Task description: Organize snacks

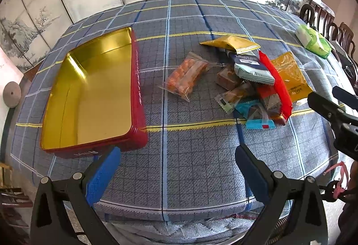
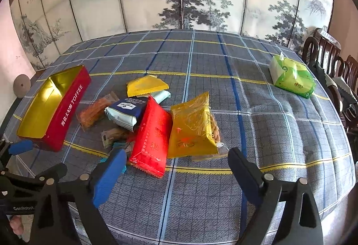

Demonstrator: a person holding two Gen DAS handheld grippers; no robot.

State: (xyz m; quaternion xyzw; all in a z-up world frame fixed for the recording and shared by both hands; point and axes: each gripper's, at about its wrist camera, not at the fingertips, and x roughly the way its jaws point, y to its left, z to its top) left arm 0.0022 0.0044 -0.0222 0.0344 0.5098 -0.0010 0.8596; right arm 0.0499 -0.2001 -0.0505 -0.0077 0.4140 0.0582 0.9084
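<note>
We judge that the task is only at its start. The red toffee tin (image 1: 94, 97) stands open on the left of the counter (image 1: 201, 155), and we see nothing inside it. All the snacks (image 2: 154, 122) lie in a loose pile to its right, well apart from the tin. Our left gripper (image 1: 176, 169) and right gripper (image 2: 176, 169) both hang with fingers released, holding nothing. Every packet is left to move.
</note>
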